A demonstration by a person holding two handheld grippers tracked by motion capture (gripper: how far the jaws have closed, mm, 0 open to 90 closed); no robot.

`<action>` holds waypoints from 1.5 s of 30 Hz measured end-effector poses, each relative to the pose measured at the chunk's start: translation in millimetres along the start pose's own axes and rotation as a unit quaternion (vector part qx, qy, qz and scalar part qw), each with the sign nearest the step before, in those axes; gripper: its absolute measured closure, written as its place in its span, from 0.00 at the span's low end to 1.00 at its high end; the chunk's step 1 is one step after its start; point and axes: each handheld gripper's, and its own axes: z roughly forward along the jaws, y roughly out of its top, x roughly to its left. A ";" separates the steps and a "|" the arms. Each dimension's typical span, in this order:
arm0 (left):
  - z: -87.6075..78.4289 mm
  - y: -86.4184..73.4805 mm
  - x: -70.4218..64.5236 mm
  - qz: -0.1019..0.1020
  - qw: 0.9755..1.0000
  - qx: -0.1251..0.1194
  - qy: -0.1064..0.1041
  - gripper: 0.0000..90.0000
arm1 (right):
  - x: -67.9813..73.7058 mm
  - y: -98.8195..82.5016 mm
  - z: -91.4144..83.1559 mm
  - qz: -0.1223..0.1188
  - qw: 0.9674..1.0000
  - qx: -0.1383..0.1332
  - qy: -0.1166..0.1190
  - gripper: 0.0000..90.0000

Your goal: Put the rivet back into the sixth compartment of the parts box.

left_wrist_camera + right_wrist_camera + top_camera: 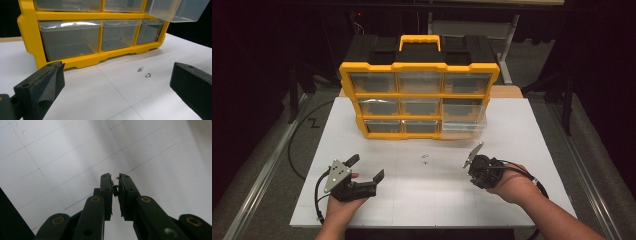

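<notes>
Room: dark all round, with black frames and stands behind the work area and grey floor at the sides.
Surface: white tabletop ruled with a faint grid, bare over most of its near half.
Organiser: yellow and black drawer organiser stands upright at the far edge of the tabletop, its clear drawers facing the person; one clear drawer at its lower right is pulled out part way.
Loose screws: two small metal screws lie just beside each other near the middle of the tabletop, in front of the organiser, between the two hands.
Right gripper: right gripper is held above the right half of the tabletop, fingers pressed together on a small screw.
Held screw: its long axis seems to run across the gap from one finger to the other; which end is the head is too small to tell.
Left gripper: left gripper hovers over the near left part of the tabletop, fingers spread wide, nothing between them, aimed toward the organiser.
</notes>
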 end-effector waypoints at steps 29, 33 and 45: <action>-0.3 -0.1 -0.5 0.004 1.000 -0.003 -0.004 0.00 | -9.3 12.4 -22.3 0.003 1.000 -0.005 0.014 0.94; -0.2 -0.2 -0.7 0.005 1.000 -0.002 -0.004 0.00 | -10.7 15.1 -28.7 0.001 1.000 -0.008 0.016 0.94; -0.2 -0.3 -1.3 0.006 1.000 -0.002 -0.007 0.00 | -15.0 20.8 -48.8 0.000 1.000 -0.007 0.009 0.94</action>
